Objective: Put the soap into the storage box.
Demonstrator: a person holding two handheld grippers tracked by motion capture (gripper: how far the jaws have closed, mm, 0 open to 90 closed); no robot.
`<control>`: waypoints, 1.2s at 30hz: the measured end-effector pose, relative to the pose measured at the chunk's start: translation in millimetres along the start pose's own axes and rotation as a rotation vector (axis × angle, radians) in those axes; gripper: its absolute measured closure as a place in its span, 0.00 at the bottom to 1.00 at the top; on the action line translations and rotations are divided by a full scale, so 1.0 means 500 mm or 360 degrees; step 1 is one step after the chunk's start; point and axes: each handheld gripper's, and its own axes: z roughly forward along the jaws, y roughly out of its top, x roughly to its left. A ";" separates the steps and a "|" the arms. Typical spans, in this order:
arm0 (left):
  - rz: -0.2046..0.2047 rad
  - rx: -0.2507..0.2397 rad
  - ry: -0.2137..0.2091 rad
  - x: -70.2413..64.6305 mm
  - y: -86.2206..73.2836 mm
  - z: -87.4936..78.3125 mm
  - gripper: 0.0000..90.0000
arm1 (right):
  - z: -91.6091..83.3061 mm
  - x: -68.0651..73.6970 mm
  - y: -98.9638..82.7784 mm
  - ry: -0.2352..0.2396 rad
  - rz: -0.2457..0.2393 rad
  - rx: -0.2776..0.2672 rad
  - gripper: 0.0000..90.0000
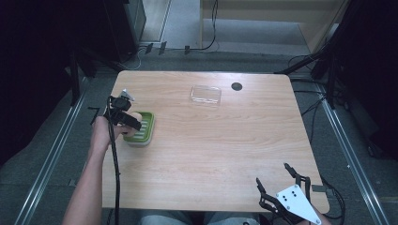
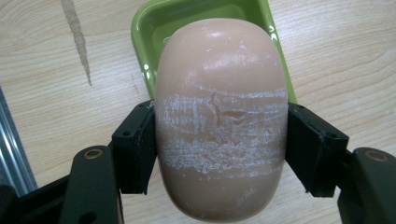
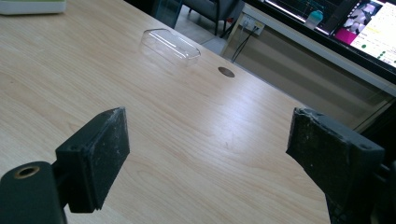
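Note:
My left gripper [image 2: 219,149] is shut on a pinkish-beige bar of soap [image 2: 219,116], oval and scuffed white across its middle. It holds the soap just over the near end of a green soap dish [image 2: 154,23]. In the high view the left gripper [image 1: 127,123] and the soap [image 1: 135,116] hang over the dish [image 1: 145,131] at the table's left side. A clear plastic lid [image 1: 205,94] lies at the far middle of the table. My right gripper [image 1: 277,180] stands open at the near right edge, with nothing between its pads [image 3: 100,149].
A dark round grommet hole [image 1: 236,86] sits beside the clear lid [image 3: 170,44]. The wooden table [image 1: 225,150] has bare room across its middle. Beyond its far edge are cables on the floor, and monitors stand off to the side in the right gripper view.

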 end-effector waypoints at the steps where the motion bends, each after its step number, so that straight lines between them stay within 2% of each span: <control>1: 0.0000 0.0000 0.0000 0.000 0.000 0.000 0.37 | -0.001 0.000 0.000 0.0000 0.0001 0.0000 0.15; 7: -0.0003 -0.0005 0.0015 -0.005 0.009 0.010 0.37 | -0.001 -0.001 -0.001 -0.0004 -0.0001 0.0000 0.15; 15: -0.0054 -0.0005 0.0041 -0.004 0.018 0.031 0.37 | -0.001 0.000 -0.001 -0.0005 -0.0006 0.0002 0.15; 19: -0.0072 -0.0018 0.0025 -0.008 0.020 0.038 0.37 | 0.000 0.000 -0.001 -0.0006 -0.0002 0.0005 0.15; 32: -0.0098 -0.0035 0.0054 -0.013 0.021 0.056 0.37 | 0.000 0.001 -0.001 -0.0007 -0.0013 0.0001 0.15; 36: -0.0086 -0.0025 0.0060 -0.017 0.022 0.063 0.37 | 0.000 0.002 -0.001 -0.0007 -0.0018 0.0002 0.15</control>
